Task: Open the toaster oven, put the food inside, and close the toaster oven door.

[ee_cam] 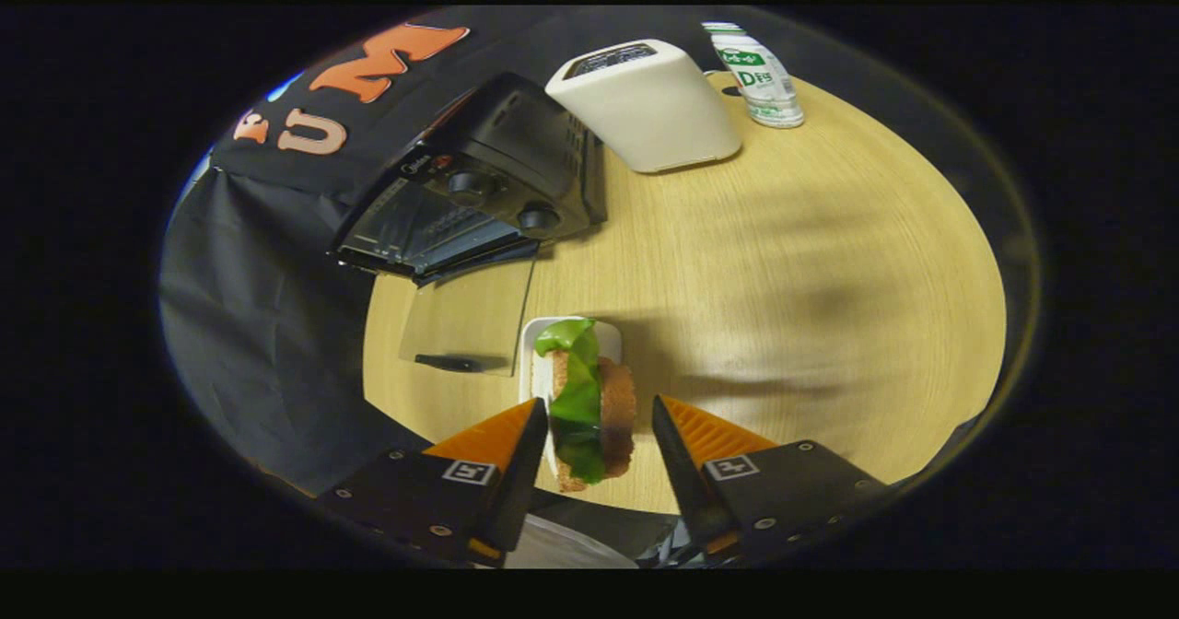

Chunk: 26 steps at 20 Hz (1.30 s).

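The food (589, 407), a breaded slice topped with a green leaf, lies on a small white plate (537, 375) on the round wooden table (783, 278). My gripper (597, 412) is open, one orange finger on each side of the food. The left finger sits close against the leaf, and a gap shows between the right finger (677, 435) and the crust. Beyond the plate stands the black toaster oven (479, 177). Its glass door (470, 315) is folded down flat onto the table, handle toward me.
A white pop-up toaster (649, 108) stands just right of the oven. A small bottle with a green label (760, 75) is behind it near the table's far edge. Black cloth drapes below the table edge on the oven's side.
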### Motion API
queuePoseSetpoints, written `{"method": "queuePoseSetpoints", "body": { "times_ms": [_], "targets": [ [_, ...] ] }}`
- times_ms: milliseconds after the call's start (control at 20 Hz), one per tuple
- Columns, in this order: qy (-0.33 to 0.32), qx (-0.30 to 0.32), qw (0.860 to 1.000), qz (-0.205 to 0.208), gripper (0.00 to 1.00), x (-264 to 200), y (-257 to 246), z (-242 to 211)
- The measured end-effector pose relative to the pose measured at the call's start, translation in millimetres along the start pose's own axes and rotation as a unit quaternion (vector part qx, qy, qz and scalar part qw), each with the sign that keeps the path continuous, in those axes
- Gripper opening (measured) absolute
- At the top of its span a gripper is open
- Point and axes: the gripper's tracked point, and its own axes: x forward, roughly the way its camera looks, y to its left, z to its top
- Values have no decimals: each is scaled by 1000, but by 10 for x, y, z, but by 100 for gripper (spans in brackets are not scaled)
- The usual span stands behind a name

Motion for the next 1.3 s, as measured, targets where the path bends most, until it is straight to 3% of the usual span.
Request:
{"method": "queuePoseSetpoints", "body": {
  "times_ms": [100, 300, 700, 950, 1300],
  "targets": [
    [9, -4, 1000, 12, 47, -6, 36, -18],
    [7, -31, 999, 15, 29, -46, 142, -29],
    [-75, -18, 997, 26, 27, -458, 531, 281],
    [-164, 32, 984, 60, 27, -737, 946, 556],
    [-232, 84, 966, 79, 27, -508, 1520, 752]
  ]
}}
